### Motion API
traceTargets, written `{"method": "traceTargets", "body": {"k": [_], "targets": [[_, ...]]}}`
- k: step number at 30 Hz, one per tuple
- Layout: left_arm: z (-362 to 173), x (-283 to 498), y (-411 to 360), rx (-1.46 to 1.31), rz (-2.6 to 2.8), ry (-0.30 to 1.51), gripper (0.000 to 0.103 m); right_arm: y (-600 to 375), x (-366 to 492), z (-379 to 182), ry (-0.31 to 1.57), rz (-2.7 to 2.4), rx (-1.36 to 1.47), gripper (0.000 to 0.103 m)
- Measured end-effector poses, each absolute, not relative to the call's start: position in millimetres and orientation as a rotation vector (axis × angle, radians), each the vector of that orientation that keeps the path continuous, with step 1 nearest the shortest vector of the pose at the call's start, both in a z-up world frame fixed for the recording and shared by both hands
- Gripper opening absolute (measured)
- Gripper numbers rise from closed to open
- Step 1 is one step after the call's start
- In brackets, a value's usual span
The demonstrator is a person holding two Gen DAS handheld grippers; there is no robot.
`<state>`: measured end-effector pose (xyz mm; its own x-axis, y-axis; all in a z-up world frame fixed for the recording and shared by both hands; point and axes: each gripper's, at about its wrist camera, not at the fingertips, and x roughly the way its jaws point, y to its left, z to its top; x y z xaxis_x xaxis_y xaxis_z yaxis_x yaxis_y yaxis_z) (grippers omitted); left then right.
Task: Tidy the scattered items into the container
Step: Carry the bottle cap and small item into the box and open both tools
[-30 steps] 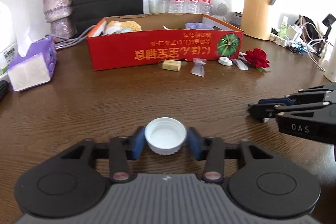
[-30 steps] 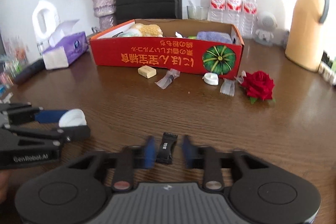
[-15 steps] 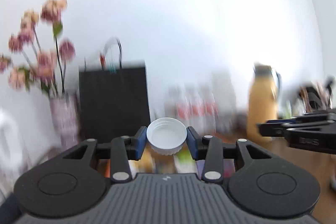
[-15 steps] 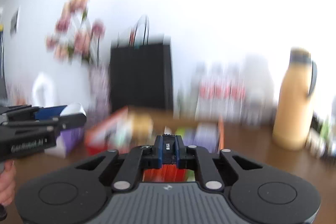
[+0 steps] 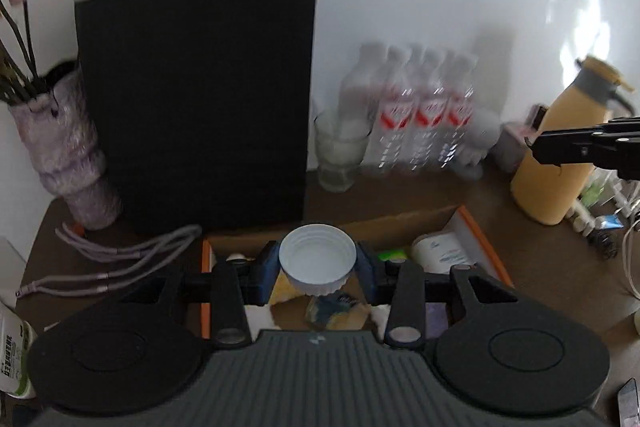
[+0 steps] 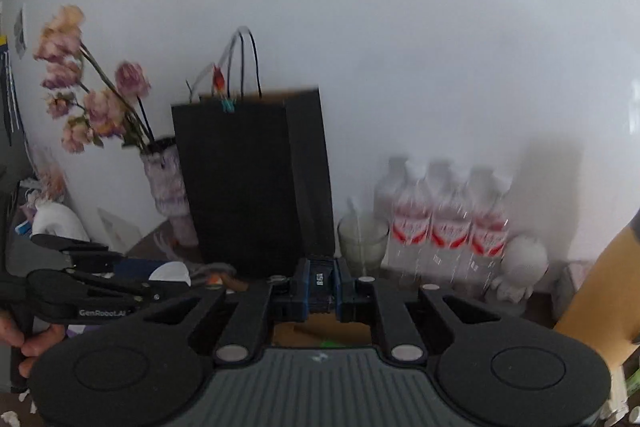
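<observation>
My left gripper (image 5: 317,267) is shut on a white bottle cap (image 5: 317,262) and holds it above the open cardboard box (image 5: 476,233), which has orange edges and several items inside. My right gripper (image 6: 319,283) is shut on a small black clip (image 6: 319,279) and is held up in front of the black paper bag (image 6: 248,187). In the right wrist view the left gripper (image 6: 160,283) with the cap (image 6: 172,273) shows at the left. In the left wrist view the right gripper (image 5: 538,143) shows at the right edge.
Behind the box stand a black paper bag (image 5: 192,99), a vase of dried flowers (image 5: 68,159), a glass (image 5: 340,151), water bottles (image 5: 420,111) and a tan thermos jug (image 5: 560,155). Cables (image 5: 120,259) lie on the brown table at left.
Both grippers have risen from the table with their objects and moved forward to the box. The left gripper with the cap now hangs over the box opening.
</observation>
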<state>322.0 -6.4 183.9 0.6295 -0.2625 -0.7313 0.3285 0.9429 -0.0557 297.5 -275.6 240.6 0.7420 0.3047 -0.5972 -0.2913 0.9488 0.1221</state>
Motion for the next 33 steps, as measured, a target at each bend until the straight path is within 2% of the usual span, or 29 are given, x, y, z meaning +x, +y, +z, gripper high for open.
{"method": "traceTargets", "body": {"k": [5,10,14,17,19,21,23,25,27,29,30,33], "targets": [[112.6,385.0,-11.1,0.114,-0.377,1.03,0.041,-255.3,381.1,152.8,0.987,0.312,0.003,0.01],[64.3,399.3,-19.8,0.16,-0.414,1.139,0.041,-246.1,429.4,69.1,1.186,0.279,-0.008,0.011],[46.3,405.1,-19.8,0.178,-0.436,1.173,0.048,-238.7,440.6,42.2,1.254,0.287,-0.02,0.011],[49.6,408.5,-15.9,0.138,-0.438,1.186,0.049,-234.8,446.0,37.6,1.285,0.287,-0.013,0.015],[59.5,408.1,-16.2,0.129,-0.44,1.183,0.056,-234.2,446.6,40.3,1.293,0.277,-0.016,0.016],[71.9,406.1,-17.1,0.132,-0.436,1.177,0.064,-235.1,445.3,52.2,1.279,0.269,-0.015,0.023],[86.0,400.7,-16.9,0.131,-0.416,1.16,0.071,-237.8,438.6,70.0,1.253,0.251,-0.028,0.047],[99.2,395.1,-13.3,0.109,-0.382,1.14,0.08,-243.3,429.5,90.0,1.228,0.23,-0.033,0.05],[112.6,384.8,-10.4,0.091,-0.35,1.121,0.083,-247.7,418.0,108.4,1.206,0.225,-0.019,0.051],[125.5,368.7,-9.4,0.088,-0.308,1.066,0.085,-250.7,403.6,124.4,1.171,0.21,-0.004,0.06],[130.9,359.6,-9.4,0.088,-0.281,1.026,0.086,-251.8,394.6,131.6,1.146,0.204,0.004,0.069],[149.2,318.2,-2.6,0.058,-0.219,0.84,0.098,-250.4,361.4,149.3,1.04,0.224,0.015,0.072]]}}
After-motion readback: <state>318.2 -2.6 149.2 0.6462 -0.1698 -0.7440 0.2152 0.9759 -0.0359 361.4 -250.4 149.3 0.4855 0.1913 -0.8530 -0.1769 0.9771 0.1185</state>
